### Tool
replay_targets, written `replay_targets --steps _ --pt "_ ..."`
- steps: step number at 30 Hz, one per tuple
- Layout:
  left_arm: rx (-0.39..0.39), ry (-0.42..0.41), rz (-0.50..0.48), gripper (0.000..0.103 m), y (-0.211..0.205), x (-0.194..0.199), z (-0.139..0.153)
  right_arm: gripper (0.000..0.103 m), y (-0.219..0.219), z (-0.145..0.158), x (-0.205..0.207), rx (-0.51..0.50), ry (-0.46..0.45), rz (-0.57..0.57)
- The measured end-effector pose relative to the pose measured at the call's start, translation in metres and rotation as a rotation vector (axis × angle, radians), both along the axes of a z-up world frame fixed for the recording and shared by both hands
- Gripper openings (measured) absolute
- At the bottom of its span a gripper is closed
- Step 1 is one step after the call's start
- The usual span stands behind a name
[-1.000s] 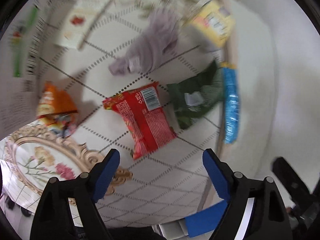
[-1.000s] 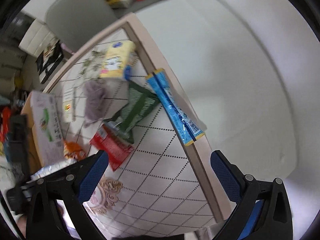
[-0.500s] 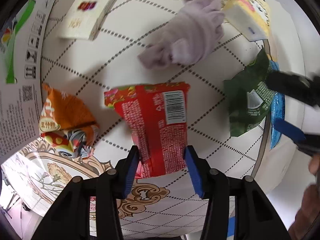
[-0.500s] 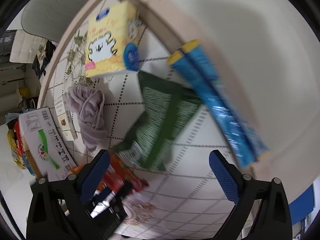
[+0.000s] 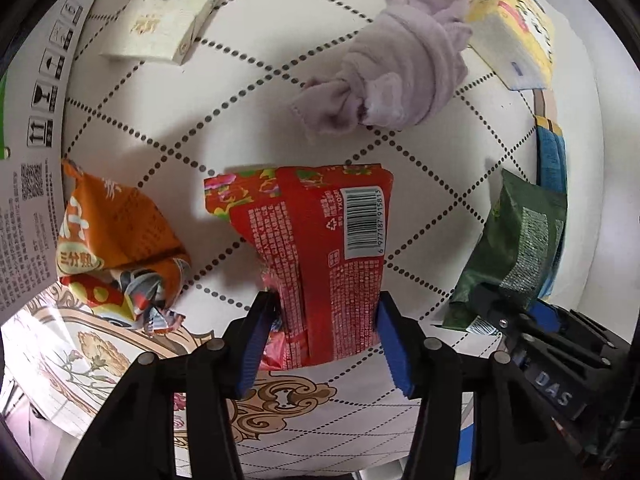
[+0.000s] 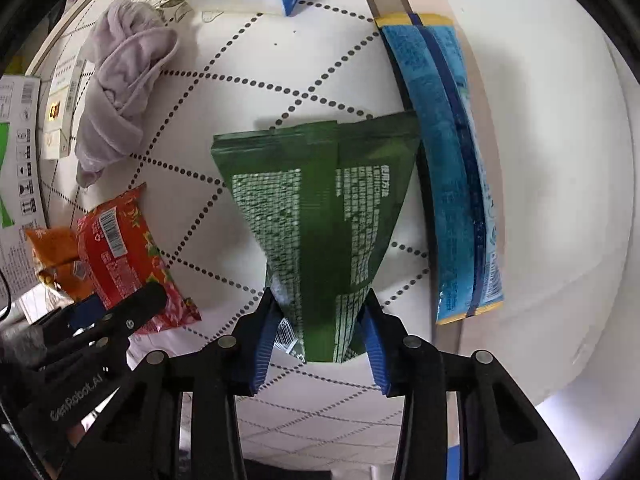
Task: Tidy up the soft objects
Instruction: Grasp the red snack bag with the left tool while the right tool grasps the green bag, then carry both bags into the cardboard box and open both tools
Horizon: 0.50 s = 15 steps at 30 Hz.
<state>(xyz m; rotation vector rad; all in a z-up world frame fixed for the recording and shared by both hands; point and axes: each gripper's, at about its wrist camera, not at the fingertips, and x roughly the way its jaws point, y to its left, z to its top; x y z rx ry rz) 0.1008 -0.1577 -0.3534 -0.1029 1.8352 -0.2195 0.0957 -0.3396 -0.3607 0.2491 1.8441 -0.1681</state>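
My left gripper [image 5: 324, 308] is shut on the near end of a red snack packet [image 5: 316, 236] that lies on the patterned tablecloth [image 5: 224, 128]. My right gripper [image 6: 320, 308] is shut on the near end of a green snack packet [image 6: 320, 204]. The red packet also shows in the right wrist view [image 6: 128, 256], with the left gripper's fingers [image 6: 120, 312] on it. The green packet shows at the right of the left wrist view [image 5: 516, 252]. A knotted lilac cloth [image 5: 400, 68] lies beyond the red packet.
An orange packet [image 5: 116, 240] lies left of the red one. A long blue packet [image 6: 452, 168] lies along the table's right edge. A yellow tissue pack [image 5: 516, 28], a white flat box [image 5: 168, 12] and a large printed carton [image 5: 28, 184] stand around.
Both grippers came down to the table and closed: the left on the red packet, the right on the green packet. One second ago both were open and higher.
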Motion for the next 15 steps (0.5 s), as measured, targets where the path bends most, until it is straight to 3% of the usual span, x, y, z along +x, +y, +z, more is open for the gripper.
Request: replay_targets --steps 2,8,15 --pt "0.010 -0.025 -0.019 0.044 -0.016 0.017 -0.001 0.037 0.002 0.000 -0.001 0.005 -0.019 -0.028" --pt "-0.006 -0.096 -0.046 0.042 -0.016 -0.001 0.035 0.031 -0.002 0.018 -0.016 0.039 -0.072 -0.060" --pt "-0.102 -0.202 -0.044 0.042 0.004 -0.034 0.130 0.030 0.027 0.080 -0.031 0.130 -0.198 -0.028"
